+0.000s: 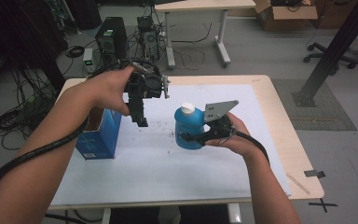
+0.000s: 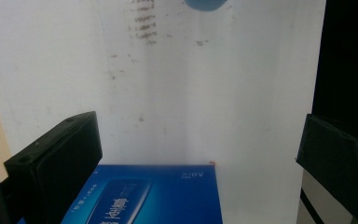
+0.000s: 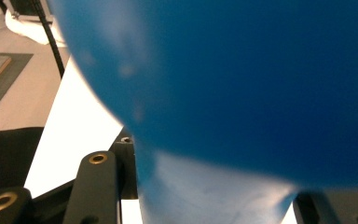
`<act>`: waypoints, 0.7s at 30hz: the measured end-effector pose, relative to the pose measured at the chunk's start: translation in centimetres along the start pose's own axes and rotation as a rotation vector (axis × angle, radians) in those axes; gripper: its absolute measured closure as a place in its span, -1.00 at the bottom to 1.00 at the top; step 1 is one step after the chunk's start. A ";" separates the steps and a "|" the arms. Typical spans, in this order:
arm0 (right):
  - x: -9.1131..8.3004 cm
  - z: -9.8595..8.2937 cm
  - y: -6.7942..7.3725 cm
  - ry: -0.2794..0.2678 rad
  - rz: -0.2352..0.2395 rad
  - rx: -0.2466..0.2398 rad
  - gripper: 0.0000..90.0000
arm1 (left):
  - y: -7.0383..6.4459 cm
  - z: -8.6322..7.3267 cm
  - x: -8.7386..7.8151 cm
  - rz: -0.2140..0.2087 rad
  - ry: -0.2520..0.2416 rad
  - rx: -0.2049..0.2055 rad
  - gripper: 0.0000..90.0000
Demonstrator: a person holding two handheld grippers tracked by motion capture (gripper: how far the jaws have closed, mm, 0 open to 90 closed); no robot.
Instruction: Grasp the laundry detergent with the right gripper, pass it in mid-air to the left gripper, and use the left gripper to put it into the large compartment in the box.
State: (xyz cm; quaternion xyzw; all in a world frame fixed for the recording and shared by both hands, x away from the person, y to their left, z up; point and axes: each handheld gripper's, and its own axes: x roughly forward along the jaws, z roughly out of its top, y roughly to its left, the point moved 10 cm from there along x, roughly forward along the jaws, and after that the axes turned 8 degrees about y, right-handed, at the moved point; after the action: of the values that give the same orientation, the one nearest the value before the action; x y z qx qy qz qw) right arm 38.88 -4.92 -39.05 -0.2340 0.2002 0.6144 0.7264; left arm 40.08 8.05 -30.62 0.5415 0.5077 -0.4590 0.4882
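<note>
A blue bottle [image 1: 189, 129] with a white cap [image 1: 187, 108] stands upright at the middle of the white sheet [image 1: 168, 172]. My right gripper [image 1: 193, 137] is shut on its lower body from the right. The bottle [image 3: 242, 84] bulks close between the jaws in the right gripper view. I cannot tell if its base touches the sheet. My left gripper [image 1: 141, 119] hangs open above the sheet, jaws pointing down, left of the bottle, holding nothing. Below it lies an open blue box [image 1: 100, 135], whose printed face [image 2: 154, 196] shows between the open left gripper's [image 2: 196, 158] jaws. The bottle [image 2: 205, 3] peeks in at that view's top.
The wooden table [image 1: 284, 140] has a strip of tape [image 1: 297, 183] near its front right corner. Behind it on the floor are computer towers [image 1: 111, 39], cables, another desk [image 1: 200, 5], a chair base [image 1: 328, 58] and a black slanted post [image 1: 335, 46].
</note>
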 end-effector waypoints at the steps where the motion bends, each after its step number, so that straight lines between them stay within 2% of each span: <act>1: 0.2 0.0 0.0 0.000 0.003 -0.002 0.02 | -0.1 0.1 0.0 -0.001 0.001 0.003 -1.00; 7: 1.8 0.0 0.5 -0.010 0.033 -0.001 0.02 | -0.6 0.6 -0.1 -0.009 0.004 0.019 -1.00; 10: 2.4 0.0 0.3 -0.006 0.028 -0.011 0.02 | -0.9 0.7 0.0 -0.010 0.008 0.030 -1.00; 21: 4.3 0.6 0.8 -0.034 0.060 -0.012 0.02 | -1.5 1.6 0.1 -0.012 0.010 0.059 -1.00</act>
State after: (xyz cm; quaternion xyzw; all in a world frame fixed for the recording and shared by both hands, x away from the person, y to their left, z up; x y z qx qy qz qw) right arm 38.78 -1.06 -41.11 -0.2218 0.1909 0.6410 0.7095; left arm 38.63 6.46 -30.99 0.5550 0.4997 -0.4740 0.4664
